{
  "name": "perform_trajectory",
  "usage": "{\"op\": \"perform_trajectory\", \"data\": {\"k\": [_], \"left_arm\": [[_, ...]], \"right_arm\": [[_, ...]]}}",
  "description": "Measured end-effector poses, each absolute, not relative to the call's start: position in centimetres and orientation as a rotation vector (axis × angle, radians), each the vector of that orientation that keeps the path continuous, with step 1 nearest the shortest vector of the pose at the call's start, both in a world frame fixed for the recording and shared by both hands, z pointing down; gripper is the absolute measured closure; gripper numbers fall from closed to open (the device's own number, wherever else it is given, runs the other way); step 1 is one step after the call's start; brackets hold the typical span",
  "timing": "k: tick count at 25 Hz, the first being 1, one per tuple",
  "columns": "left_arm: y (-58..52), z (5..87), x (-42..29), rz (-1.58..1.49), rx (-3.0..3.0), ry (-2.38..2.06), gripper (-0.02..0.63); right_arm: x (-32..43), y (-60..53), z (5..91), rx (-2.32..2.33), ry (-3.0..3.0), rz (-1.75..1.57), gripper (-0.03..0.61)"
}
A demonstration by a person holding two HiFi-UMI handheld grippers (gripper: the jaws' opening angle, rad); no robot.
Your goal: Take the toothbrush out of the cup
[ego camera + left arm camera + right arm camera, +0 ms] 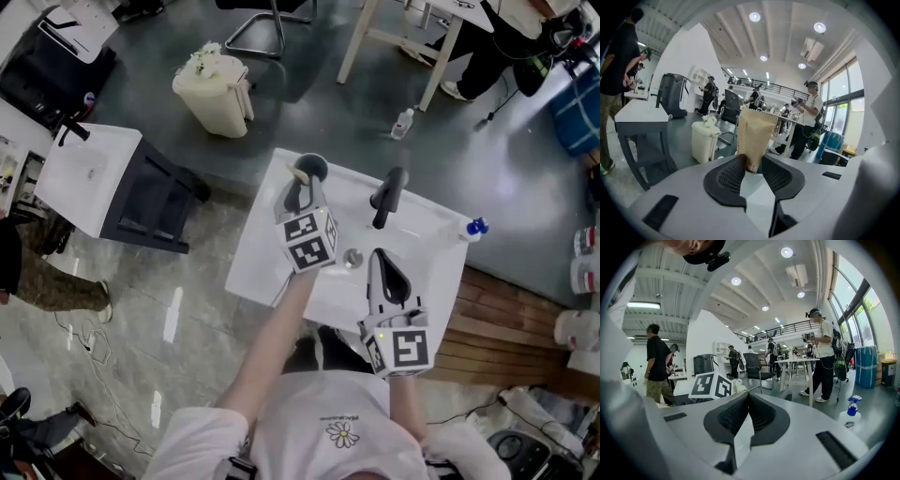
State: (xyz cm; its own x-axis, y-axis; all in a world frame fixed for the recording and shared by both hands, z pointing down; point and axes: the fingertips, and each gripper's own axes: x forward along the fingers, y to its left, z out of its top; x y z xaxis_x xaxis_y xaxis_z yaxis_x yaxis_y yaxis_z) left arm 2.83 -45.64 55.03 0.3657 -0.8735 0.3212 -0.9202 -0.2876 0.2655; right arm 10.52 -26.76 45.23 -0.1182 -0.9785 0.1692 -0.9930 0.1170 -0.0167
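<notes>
The left gripper (753,161) has its jaws partly closed on the lower end of the toothbrush (755,133), a flat brown paper packet, with a pad touching each side. The toothbrush stands upright in the cup (315,167), which sits on the white sink (267,258) at about 11 o'clock from the drain (352,258). The black tap (387,195) is at 1 o'clock. The right gripper (749,397), at 5 o'clock, has its jaws together and holds nothing.

Bright: ceiling spots (754,17) + daylight thru windows (855,296). Sheen on floor (173,314). Both gripper views fisheye-bent, dark vignette at corners; head view sharp.
</notes>
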Motion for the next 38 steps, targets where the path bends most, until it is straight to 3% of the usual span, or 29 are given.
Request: {"op": "perform_trajectory", "data": {"k": [20,38], "left_arm": [[-44.7,48.9,2.6,0.213,2.446,-1.683,0.566],[-41.2,29.7,-5.5,-0.189,2.641,-1.881,0.575]], "right_arm": [[8.8,-27.3,42.7,1.978,-2.331,0.111,0.566],[2.0,-29.2,34.8,1.822,-2.561,-0.203,0.566]]}}
